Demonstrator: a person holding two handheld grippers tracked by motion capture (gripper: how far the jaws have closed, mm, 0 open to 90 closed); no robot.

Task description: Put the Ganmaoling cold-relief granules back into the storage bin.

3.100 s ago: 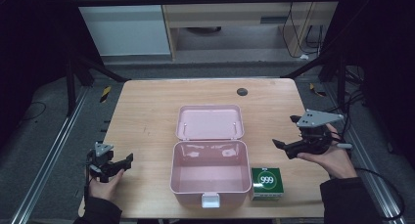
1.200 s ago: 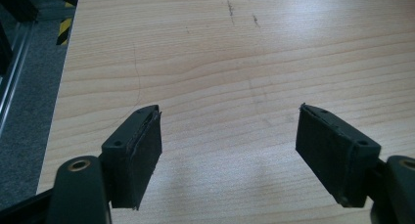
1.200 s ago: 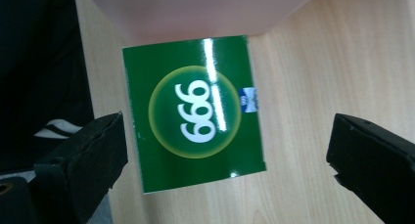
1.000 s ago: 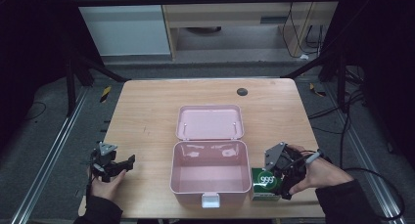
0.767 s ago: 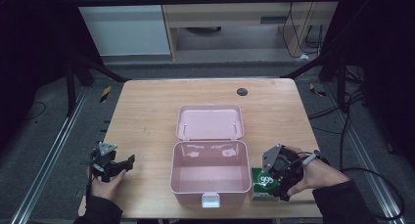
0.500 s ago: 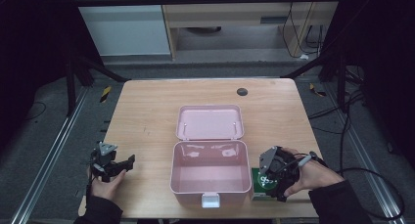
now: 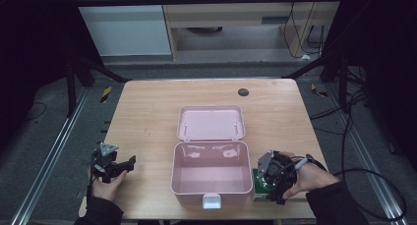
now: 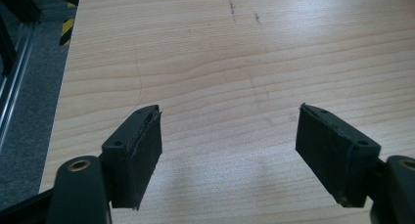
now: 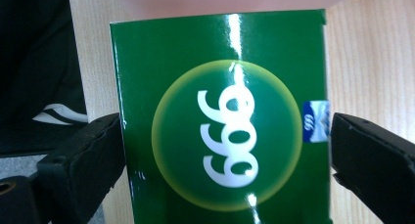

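A green box marked "999" [image 9: 225, 136] lies flat on the wooden table [image 7: 147, 117], right beside the open pink case [image 7: 178, 178]. In the high view the green box [image 7: 258, 179] is mostly hidden under my right gripper [image 7: 268, 184]. My right gripper [image 9: 225, 131] is open and straddles the box, one jaw at each side, with the left jaw at its edge and a thin gap at the right. Near the table's front left corner, my left gripper [image 7: 129, 162] stands open over bare wood; in its own view the left gripper [image 8: 227, 136] has nothing between its jaws.
The pink case is empty, its lid [image 7: 210, 123] lying flat behind it and a white latch [image 7: 212, 201] at the front. A dark round disc [image 7: 243, 92] sits near the table's far edge. A metal rail [image 7: 44, 176] runs along the left.
My right gripper came from the table's right side down onto the green box and now covers most of it. The left gripper has barely moved.
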